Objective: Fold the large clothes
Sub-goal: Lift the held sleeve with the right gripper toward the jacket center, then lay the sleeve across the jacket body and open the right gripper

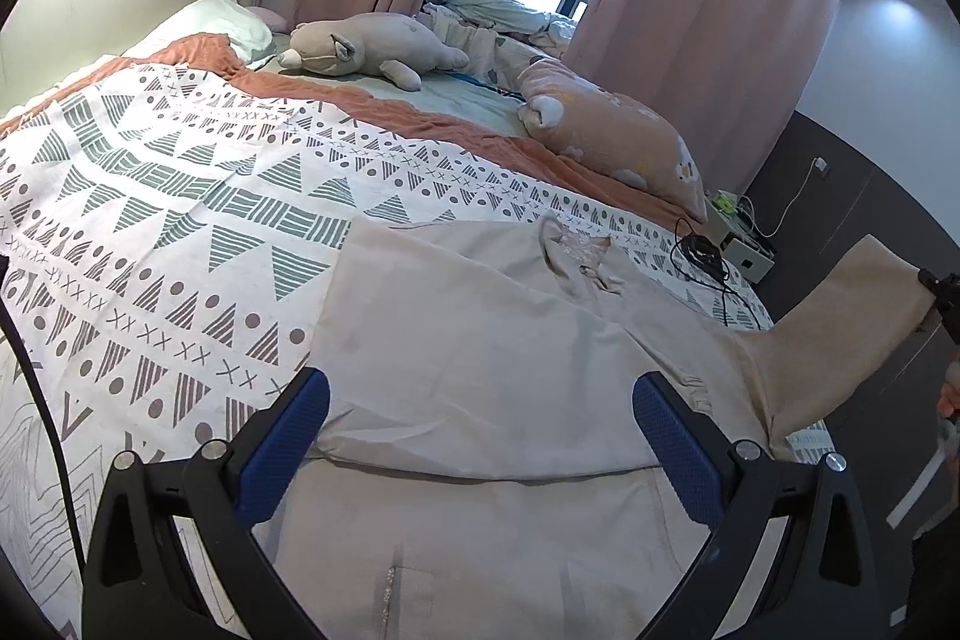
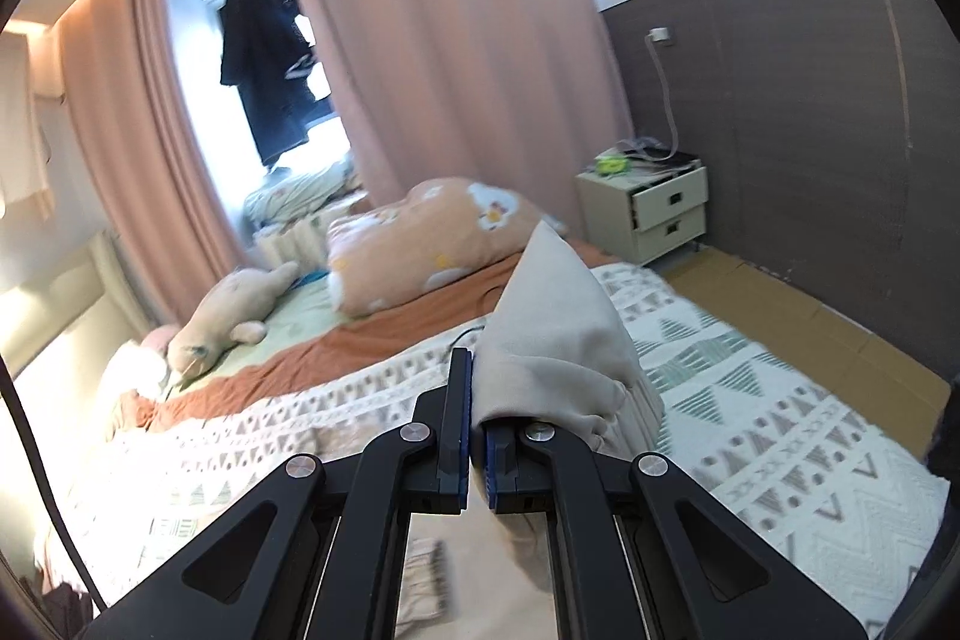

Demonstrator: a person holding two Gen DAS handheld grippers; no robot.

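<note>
Holding the sleeve (image 2: 558,334) of the beige shirt (image 1: 480,340) clamped in my right gripper (image 2: 474,400), I have it lifted off the bed (image 1: 150,244) and out past the shirt's right side, I judge so that it can be carried across the body for a fold. The jaws are pinched nearly together with cloth bunched between them. My left gripper (image 1: 480,424) hangs over the shirt's lower half with its jaws spread wide and nothing between them; I read that as waiting to pin or take the hem.

The shirt lies front-up on the patterned bedspread (image 1: 180,196), collar (image 1: 576,250) toward the far pillows, one side already turned in over the body. A black cable (image 1: 702,256) sits just beyond the collar, near the bed's edge, and could snag.

I can read no brand or label; a small mark near the hem is too faint to make out.
</note>
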